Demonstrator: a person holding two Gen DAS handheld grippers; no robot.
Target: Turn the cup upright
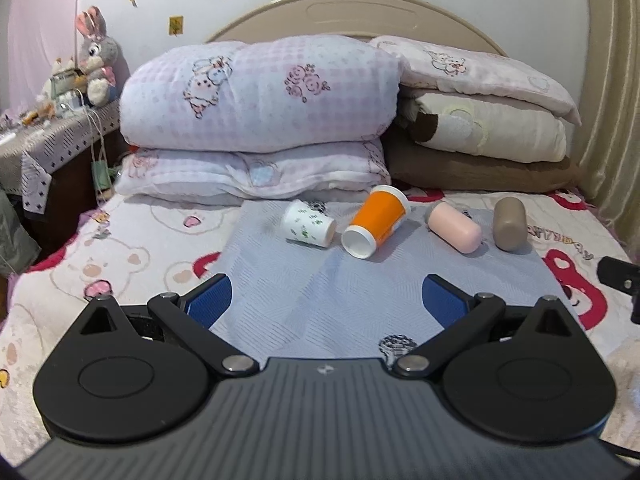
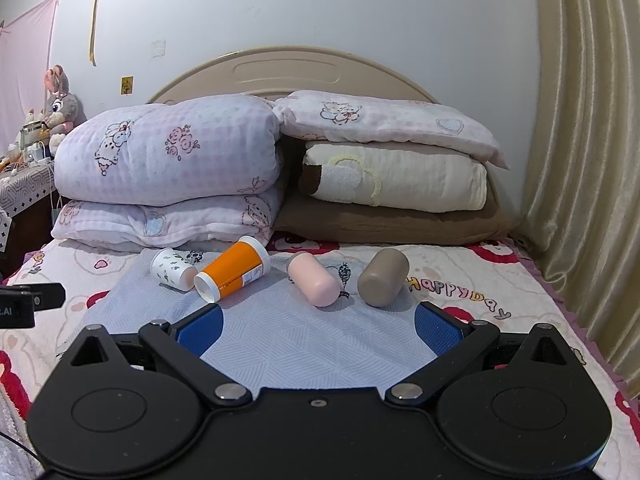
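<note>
Presently: left gripper (image 1: 327, 294) and right gripper (image 2: 318, 328), blue-padded fingers (image 1: 212, 300) spread wide, grasping nothing; 4 cups lie toppled along the grey mat's (image 1: 320, 280) far edge, including 1 orange plastic cup (image 1: 378, 216).

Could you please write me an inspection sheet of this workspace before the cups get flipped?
Surface: grey mat spread on the bed.
Job's things: four cups lie on their sides in a row on the mat: white cup, orange cup, pink cup, taupe cup. None upright.
Clutter: nothing seen on the mat besides the cups.
Grippers: left gripper and right gripper open, empty, short of the cups.
Cables: cords hang by the side table.
Surroundings: folded quilts and pillows against the headboard, plush rabbit, curtain.
</note>
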